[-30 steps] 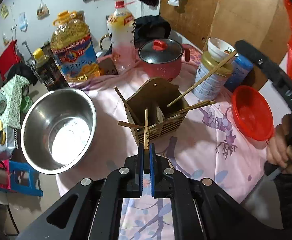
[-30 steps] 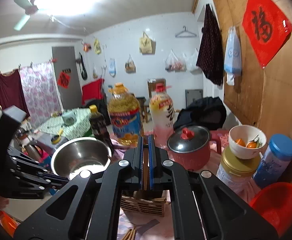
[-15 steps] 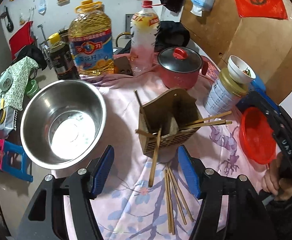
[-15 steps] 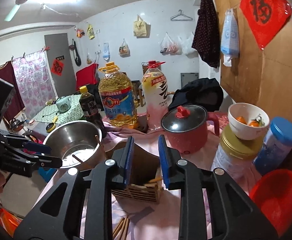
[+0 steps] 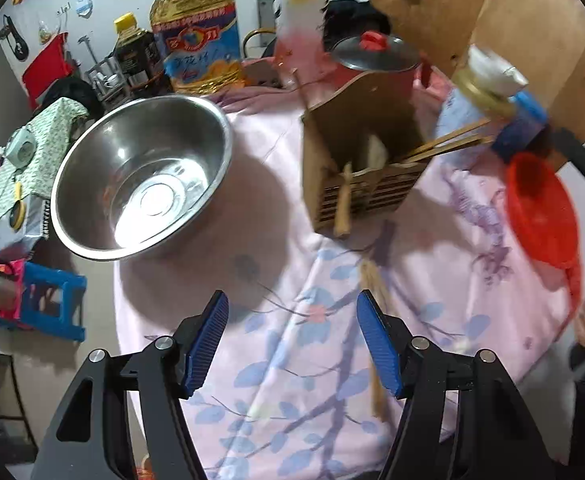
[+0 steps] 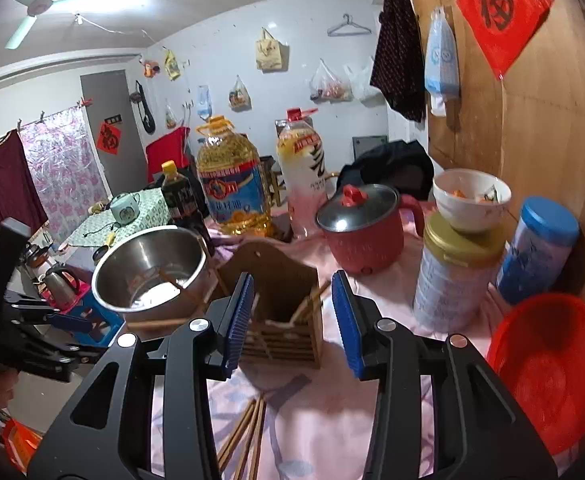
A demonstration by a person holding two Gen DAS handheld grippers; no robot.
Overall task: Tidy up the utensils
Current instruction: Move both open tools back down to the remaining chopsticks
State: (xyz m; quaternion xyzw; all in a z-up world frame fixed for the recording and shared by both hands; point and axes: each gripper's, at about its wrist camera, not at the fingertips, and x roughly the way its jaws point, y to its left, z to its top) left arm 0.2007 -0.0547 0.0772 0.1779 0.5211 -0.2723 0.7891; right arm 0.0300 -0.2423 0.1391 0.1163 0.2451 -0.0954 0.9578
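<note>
We see the steel bowl [image 5: 144, 176] far left on the pink floral cloth [image 5: 292, 360]; our left gripper [image 5: 292, 336] hangs over bare cloth, jaws wide, nothing between them; wooden chopstick holder [image 5: 362, 168] stands mid-table with chopsticks [image 5: 448, 144] poking out right, one stick [image 5: 344, 204] leaning on its front; loose chopsticks [image 6: 244, 436] lie near; right gripper [image 6: 292, 312] jaws opening, empty, holder beyond them; red basket [image 6: 548, 372] far right.
</note>
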